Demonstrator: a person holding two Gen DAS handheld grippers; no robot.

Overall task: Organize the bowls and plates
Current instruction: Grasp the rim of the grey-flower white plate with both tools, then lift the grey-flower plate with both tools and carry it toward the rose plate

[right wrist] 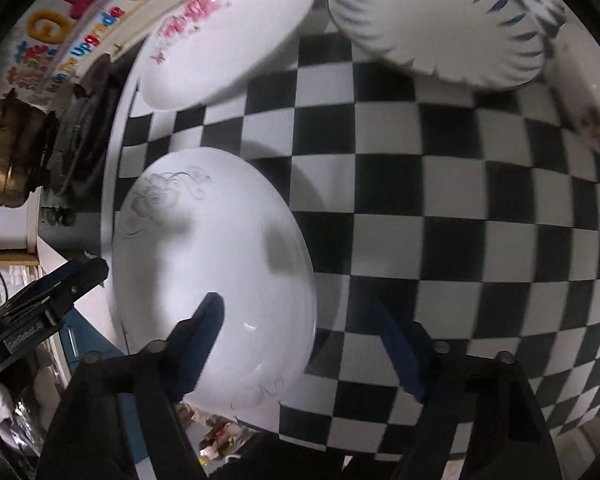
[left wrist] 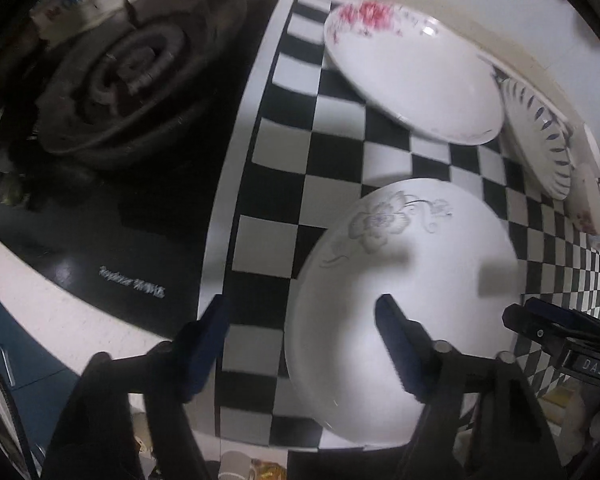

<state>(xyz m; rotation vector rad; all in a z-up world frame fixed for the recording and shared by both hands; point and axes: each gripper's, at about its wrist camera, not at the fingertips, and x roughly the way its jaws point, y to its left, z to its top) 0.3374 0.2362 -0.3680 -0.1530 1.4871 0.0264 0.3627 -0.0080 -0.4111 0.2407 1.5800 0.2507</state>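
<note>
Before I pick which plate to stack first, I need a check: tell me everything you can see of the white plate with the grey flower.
The grey-flower plate is round, glossy white, seemingly ceramic, with a grey blossom and tendrils near its far rim and a fainter sprig near its close rim. It lies flat on the checkered cloth, apart from the other plates. The left tongs and right tongs each straddle one edge, open; no contact is discernible. Finger shadows fall across it.

"DAS" label [left wrist: 592, 370] on the right tool [left wrist: 556, 324].

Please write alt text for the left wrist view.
The open left gripper straddles the left rim of a white plate with a grey flower on a checkered cloth; a pink-flowered plate lies beyond, a stove burner at left.
</note>
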